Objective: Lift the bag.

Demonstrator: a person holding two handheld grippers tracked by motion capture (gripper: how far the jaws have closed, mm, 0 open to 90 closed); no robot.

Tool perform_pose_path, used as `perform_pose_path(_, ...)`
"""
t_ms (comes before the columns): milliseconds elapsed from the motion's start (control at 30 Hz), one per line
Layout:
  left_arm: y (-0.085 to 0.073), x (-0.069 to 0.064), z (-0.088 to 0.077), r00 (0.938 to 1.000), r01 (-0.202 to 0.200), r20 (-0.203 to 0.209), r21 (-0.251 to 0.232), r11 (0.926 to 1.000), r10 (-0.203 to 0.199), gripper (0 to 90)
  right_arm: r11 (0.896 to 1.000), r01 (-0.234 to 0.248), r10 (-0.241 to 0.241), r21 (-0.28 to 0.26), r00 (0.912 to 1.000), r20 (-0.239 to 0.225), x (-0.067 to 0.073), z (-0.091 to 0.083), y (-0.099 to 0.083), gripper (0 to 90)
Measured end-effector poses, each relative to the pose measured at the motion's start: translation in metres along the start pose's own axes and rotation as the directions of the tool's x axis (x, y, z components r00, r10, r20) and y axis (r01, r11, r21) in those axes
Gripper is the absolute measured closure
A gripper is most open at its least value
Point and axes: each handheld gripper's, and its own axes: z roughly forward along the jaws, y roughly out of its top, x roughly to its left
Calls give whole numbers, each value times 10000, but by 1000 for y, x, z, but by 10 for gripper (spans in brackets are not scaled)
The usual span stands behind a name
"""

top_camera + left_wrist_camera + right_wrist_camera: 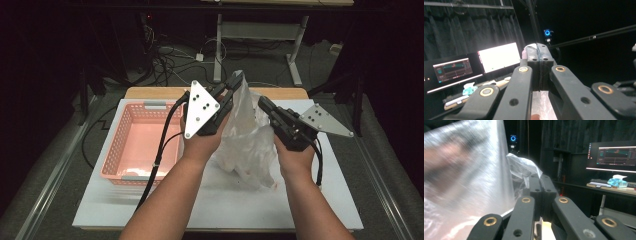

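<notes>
A clear, crinkled plastic bag (250,142) hangs over the white board (225,205), held up between both grippers. My left gripper (234,83) is raised and tilted, and it is shut on the bag's top edge. In the left gripper view its jaws (539,51) are pressed together, with a bit of film (527,48) poking out at the tip. My right gripper (263,103) is shut on the bag's right edge. A twist of plastic (522,167) rises from its closed jaws (539,179), and the bag's sheet (461,175) hangs close on the left.
An empty pink basket (113,145) stands on the board's left half. The wooden table edge (150,92) shows behind it. Cables and a desk frame (218,50) lie on the floor beyond. Lit monitors (499,56) (616,155) stand on a far desk.
</notes>
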Motion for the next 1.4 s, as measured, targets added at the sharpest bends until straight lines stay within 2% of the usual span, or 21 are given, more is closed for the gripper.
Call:
perform_pose_path(133,12,1,7,10000,-5,42,-260,9997,6,884,9997,-63,70,-248,9996,261,-11,7,15,900)
perform_pose_path(233,16,1,12,9999,64,128,-341,9994,-59,884,9985,-68,98,-539,9984,550,-21,9,28,900)
perform_pose_path(333,9,1,17,9998,55,178,12,10000,-55,884,9983,8,42,-590,9964,845,-30,10,34,900)
perform_pose_path(467,-12,6,26,9994,333,85,825,9960,-341,884,9999,-146,141,48,9945,1041,-39,16,17,900)
perform_pose_path(667,-38,16,33,9971,755,-225,1707,9824,-728,883,9955,-651,546,685,9880,1445,-53,19,-13,900)
perform_pose_path(733,-46,20,35,9963,853,-271,1995,9762,-815,883,9933,-801,661,836,9852,1580,-59,19,-19,900)
perform_pose_path(900,-66,24,37,9938,1108,-337,2603,9592,-1057,881,9908,-802,586,1094,9804,1880,-70,11,-29,900)
perform_pose_path(1033,-77,22,31,9933,1154,-307,3297,9370,-1116,863,9887,-766,497,1291,9786,1997,-74,4,-33,900)
perform_pose_path(1133,-84,20,21,9920,1229,-203,3699,9209,-1243,766,9873,-655,369,1447,9806,1926,-76,-2,-34,900)
perform_pose_path(1233,-90,20,8,9863,1556,-104,3942,9057,-1649,688,9864,-636,344,1517,9815,1881,-75,-6,-33,894)
perform_pose_path(1300,-95,20,1,9821,1723,-33,4210,8906,-1885,624,9865,-565,274,1539,9824,1847,-75,-10,-33,894)
perform_pose_path(1333,-97,20,-3,9811,1745,21,4237,8888,-1936,596,9866,-549,258,1535,9824,1852,-74,-11,-32,883)
perform_pose_path(1367,-99,19,-7,9781,1848,76,4264,8854,-2078,578,9868,-547,261,1526,9827,1833,-74,-13,-32,870)
perform_pose_path(1400,-101,19,-12,9740,1972,142,4382,8770,-2262,564,9873,-468,189,1515,9833,1807,-73,-15,-30,854)
